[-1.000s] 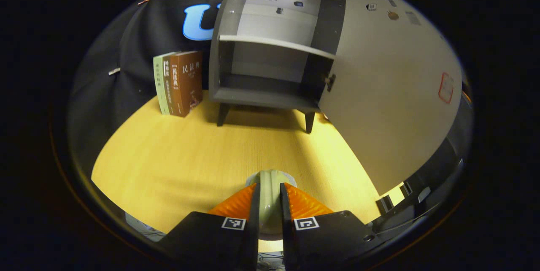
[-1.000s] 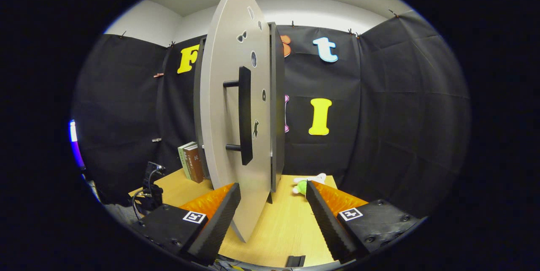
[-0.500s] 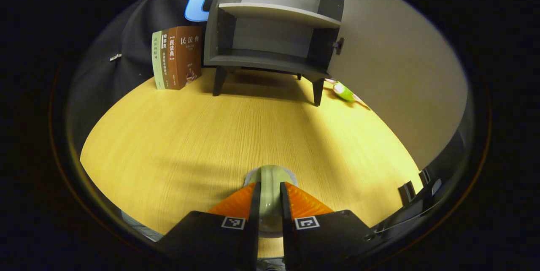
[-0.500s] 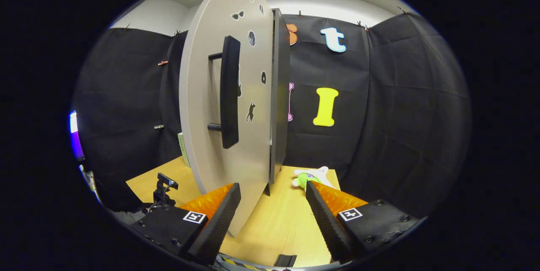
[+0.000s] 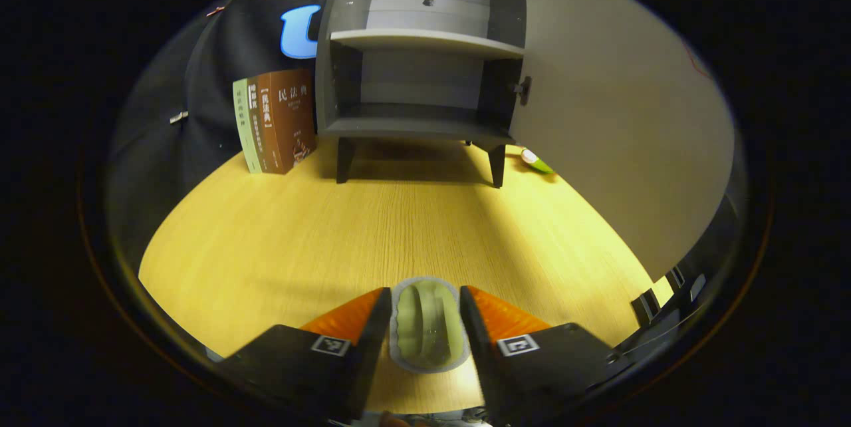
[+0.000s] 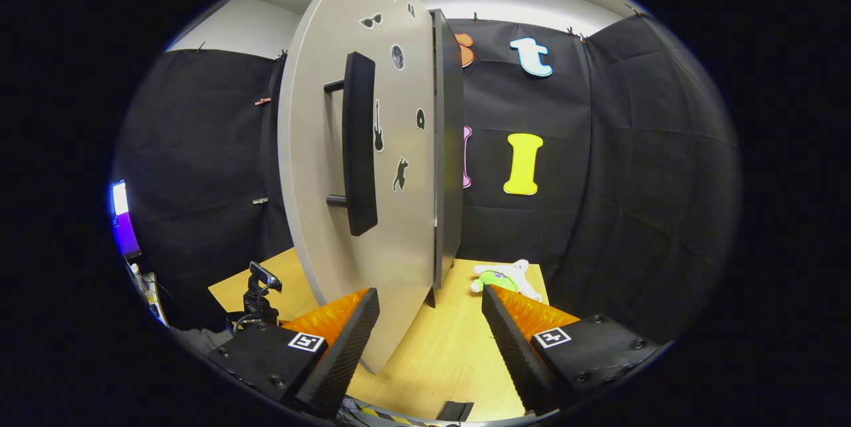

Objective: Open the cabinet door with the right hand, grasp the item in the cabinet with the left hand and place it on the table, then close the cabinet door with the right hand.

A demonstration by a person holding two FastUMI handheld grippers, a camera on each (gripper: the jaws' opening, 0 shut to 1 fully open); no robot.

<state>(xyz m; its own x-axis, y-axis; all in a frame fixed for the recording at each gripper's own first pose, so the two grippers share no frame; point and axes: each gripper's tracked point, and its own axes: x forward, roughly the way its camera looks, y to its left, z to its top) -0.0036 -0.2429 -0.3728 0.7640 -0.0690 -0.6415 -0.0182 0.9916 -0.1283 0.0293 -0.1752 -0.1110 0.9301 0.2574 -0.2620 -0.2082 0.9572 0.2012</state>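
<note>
Half a second ago the left gripper (image 5: pixel 419 320) was clamped tight on the pale green item (image 5: pixel 426 332); now its fingers (image 5: pixel 364 327) have spread and stand a little off each side of it, released. That item, a small oblong dish-like thing with a grey rim, lies flat on the yellow wooden table (image 5: pixel 279 241), close to the near edge and well apart from the cabinet (image 5: pixel 412 88) at the far edge. Whether the finger faces brush its rim I cannot tell; a thin strip of table seems to show on either side.

Beyond it the cabinet stands on short dark legs with its inside bare: a lower compartment, a light shelf (image 5: pixel 425 41) above it. Just beside the cabinet, toward the table's far left corner, a few books (image 5: pixel 274 121) stand upright against the booth cloth. To the right of the cabinet legs a small green toy (image 5: pixel 535 161) lies on the table, half hidden by the open door (image 5: pixel 618 128).

From the right gripper view, the right gripper (image 6: pixel 429 330) hangs with its jaws spread wide and nothing between the pads. The door's lower edge (image 6: pixel 372 174) comes down just in front of the gap, nearer the left finger (image 6: pixel 346 340). Its long dark handle (image 6: pixel 359 144) sits higher up, with small dark stickers beside it. The green and white toy (image 6: pixel 502 279) lies near the table's far right corner.
</note>
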